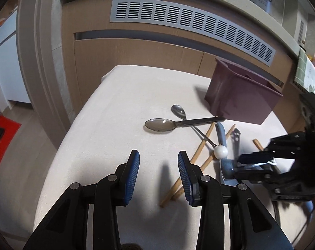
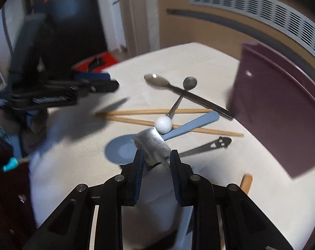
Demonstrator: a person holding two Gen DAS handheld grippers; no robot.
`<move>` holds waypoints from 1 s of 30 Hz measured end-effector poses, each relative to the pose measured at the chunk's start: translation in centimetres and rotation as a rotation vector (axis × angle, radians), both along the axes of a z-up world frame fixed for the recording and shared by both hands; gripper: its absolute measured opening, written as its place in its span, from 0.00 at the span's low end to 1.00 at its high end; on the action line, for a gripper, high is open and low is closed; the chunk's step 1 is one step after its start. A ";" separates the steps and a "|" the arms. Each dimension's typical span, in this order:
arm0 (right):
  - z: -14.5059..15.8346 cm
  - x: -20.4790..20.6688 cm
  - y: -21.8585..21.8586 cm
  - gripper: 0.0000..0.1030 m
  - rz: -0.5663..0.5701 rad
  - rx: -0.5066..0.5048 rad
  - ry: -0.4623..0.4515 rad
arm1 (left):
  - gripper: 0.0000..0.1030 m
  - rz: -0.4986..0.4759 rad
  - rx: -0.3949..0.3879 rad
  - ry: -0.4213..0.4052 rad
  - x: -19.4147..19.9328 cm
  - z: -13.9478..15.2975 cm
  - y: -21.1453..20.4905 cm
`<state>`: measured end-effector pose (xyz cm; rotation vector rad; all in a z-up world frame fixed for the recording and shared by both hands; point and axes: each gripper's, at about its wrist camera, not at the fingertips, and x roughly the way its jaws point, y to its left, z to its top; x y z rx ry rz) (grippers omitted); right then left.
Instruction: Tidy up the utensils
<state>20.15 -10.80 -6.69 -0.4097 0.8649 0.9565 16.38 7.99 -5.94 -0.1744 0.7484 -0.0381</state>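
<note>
The right gripper (image 2: 156,158) is clamped on a shiny metal blade (image 2: 152,144), its blue pads (image 2: 139,166) pressed against the blade's two sides; the slim handle (image 2: 207,145) with a cut-out end runs off toward 2 o'clock on the counter (image 2: 199,58). Just past the blade, at 11 o'clock, lies a blue spatula (image 2: 121,150), its round head flat on the cloth and its handle stretching to 2 o'clock. A white ball (image 2: 163,124) rests against that handle, fixed to the end of a small spoon (image 2: 189,82) whose bowl lies at 12 o'clock. A larger spoon (image 2: 157,80) crosses it, bowl at 11 o'clock and dark handle reaching toward the bin (image 2: 282,112) at 2 o'clock. Two chopsticks (image 2: 153,111) lie under the pile, fanning out from one tip at 10 o'clock. A further wooden stick end (image 2: 246,182) shows at 4 o'clock, beside the gripper. The maroon bin stands upright near the counter's far edge; from the left wrist view a divider shows inside it. The left gripper (image 1: 158,177) hovers above bare cloth with its jaws apart and nothing between them; in its view the utensil heap sits at 2 o'clock, the bin (image 1: 240,95) beyond it at 1 o'clock, and the right gripper (image 1: 255,163) at 3 o'clock. Behind the counter (image 1: 115,108) a slotted grey vent (image 1: 190,20) runs along a wooden panel.
</note>
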 end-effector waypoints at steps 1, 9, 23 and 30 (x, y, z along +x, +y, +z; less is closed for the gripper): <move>-0.2 0.2 0.3 0.23 0.021 -0.019 -0.009 | 0.39 -0.003 -0.010 -0.006 0.0 0.1 0.0; -0.5 1.2 1.5 0.28 0.065 0.007 0.041 | 0.39 -0.059 -0.053 -0.020 0.6 0.3 -0.8; -0.2 -0.4 1.5 0.04 -0.026 0.006 0.028 | 0.39 -0.069 -0.053 -0.009 0.7 0.5 -1.4; 0.0 0.1 -5.0 0.01 -0.271 0.081 0.072 | 0.39 -0.107 -0.042 0.028 1.4 0.1 -5.6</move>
